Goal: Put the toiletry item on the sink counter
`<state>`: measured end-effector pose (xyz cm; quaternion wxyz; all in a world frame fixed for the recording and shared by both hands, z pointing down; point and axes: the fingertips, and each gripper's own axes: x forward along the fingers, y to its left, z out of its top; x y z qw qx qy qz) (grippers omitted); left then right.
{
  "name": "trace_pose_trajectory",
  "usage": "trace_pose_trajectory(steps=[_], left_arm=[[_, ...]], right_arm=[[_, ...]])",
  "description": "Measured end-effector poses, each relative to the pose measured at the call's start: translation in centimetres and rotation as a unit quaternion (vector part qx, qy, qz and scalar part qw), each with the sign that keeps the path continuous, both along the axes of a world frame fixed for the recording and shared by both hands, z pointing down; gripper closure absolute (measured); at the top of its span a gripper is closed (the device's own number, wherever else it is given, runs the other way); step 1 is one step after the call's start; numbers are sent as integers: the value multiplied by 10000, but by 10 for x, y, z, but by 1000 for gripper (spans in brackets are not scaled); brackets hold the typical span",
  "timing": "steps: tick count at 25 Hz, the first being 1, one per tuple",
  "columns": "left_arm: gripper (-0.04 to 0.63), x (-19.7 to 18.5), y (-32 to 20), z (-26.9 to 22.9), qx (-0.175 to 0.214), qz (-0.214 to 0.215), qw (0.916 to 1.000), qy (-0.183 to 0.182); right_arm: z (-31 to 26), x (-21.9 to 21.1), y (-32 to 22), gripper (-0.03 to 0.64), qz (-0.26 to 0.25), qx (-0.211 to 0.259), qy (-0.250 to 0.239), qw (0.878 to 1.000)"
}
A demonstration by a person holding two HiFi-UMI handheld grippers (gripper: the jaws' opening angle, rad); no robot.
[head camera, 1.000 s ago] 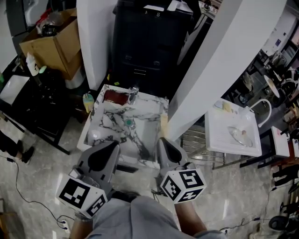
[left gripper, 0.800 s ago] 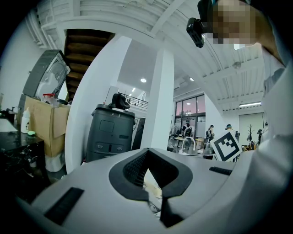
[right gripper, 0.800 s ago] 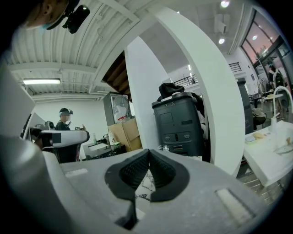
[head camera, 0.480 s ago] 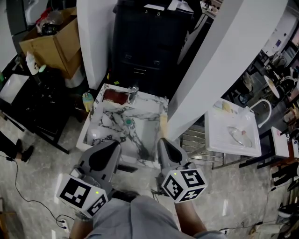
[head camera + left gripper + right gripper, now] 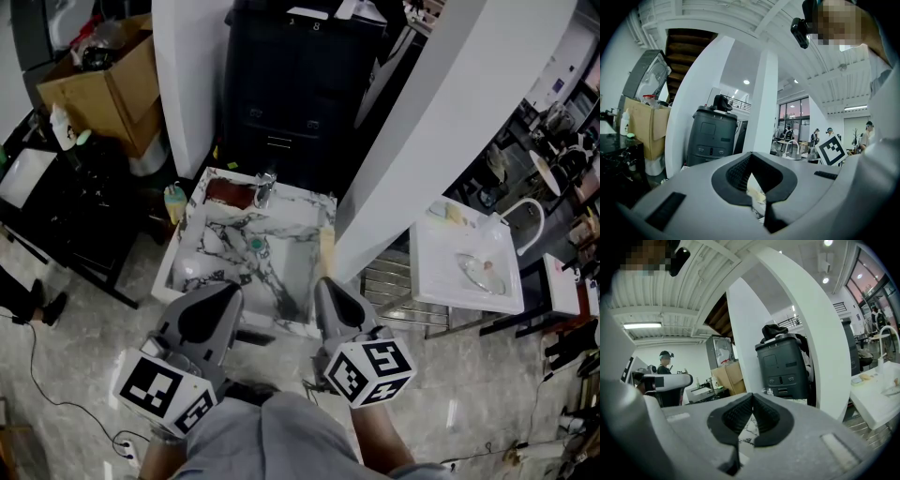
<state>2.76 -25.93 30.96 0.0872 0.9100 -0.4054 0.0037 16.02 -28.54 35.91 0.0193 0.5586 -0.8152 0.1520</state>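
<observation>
In the head view a marble sink counter (image 5: pixel 217 246) stands below me, with a chrome tap (image 5: pixel 266 188) at its back and a green plug (image 5: pixel 258 246) in the basin. A pale yellow bottle (image 5: pixel 328 247) lies on its right rim. A yellowish bottle with a green cap (image 5: pixel 175 202) stands by its left rim. My left gripper (image 5: pixel 225 293) hovers at the near left edge and my right gripper (image 5: pixel 325 285) at the near right edge. Both are shut and hold nothing, as the left gripper (image 5: pixel 751 161) and right gripper (image 5: pixel 753 400) views also show.
A black cabinet (image 5: pixel 300 89) stands behind the sink between two white pillars (image 5: pixel 192 89) (image 5: pixel 441 141). A white basin (image 5: pixel 466 269) with a curved tap sits to the right, beyond a metal rack (image 5: pixel 394 292). A cardboard box (image 5: pixel 103 84) is at far left.
</observation>
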Motion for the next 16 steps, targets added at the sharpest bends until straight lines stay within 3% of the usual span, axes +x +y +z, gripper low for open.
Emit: trace_pose_trajectory(steps=[16], left_arm=[[591,3,1,-1,-4,16,10000,-22]], right_arm=[[5,-2,2,618,-141,-86,-51,9998]])
